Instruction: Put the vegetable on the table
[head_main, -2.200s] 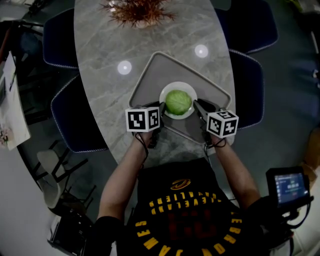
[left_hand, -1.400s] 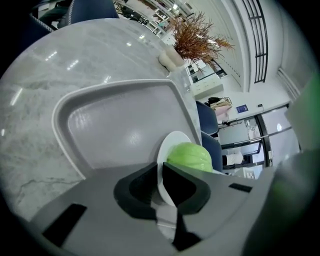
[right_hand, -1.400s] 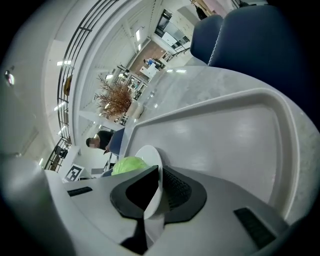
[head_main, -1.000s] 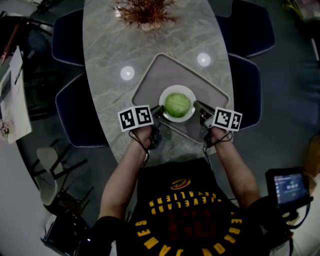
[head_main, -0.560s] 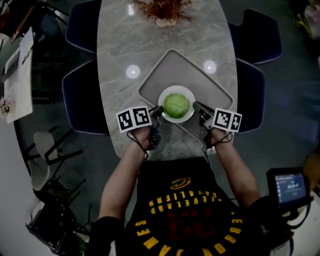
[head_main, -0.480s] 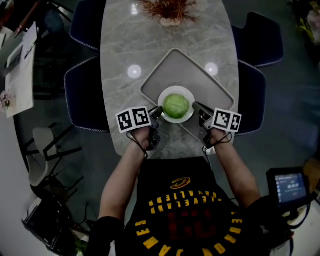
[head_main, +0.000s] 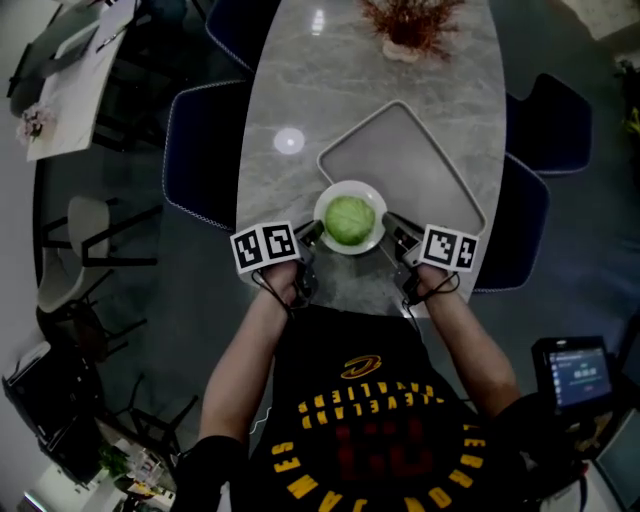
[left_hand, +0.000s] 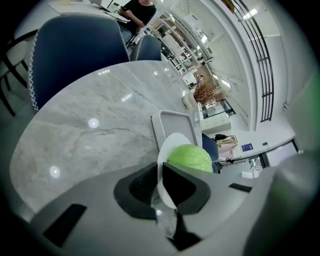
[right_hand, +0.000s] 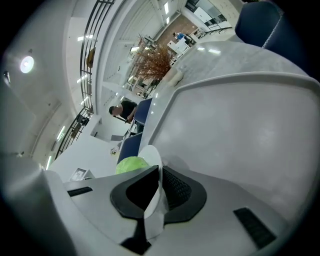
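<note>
Left gripper (head_main: 312, 233) clamped on the white plate (head_main: 352, 186) rim, right gripper (head_main: 393, 228) pinching the opposite rim, cabbage (head_main: 349, 219) between them

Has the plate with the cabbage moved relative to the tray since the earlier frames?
Yes. The plate was inside the tray; now it overlaps the tray's near-left edge, shifted to the person's left.
</note>
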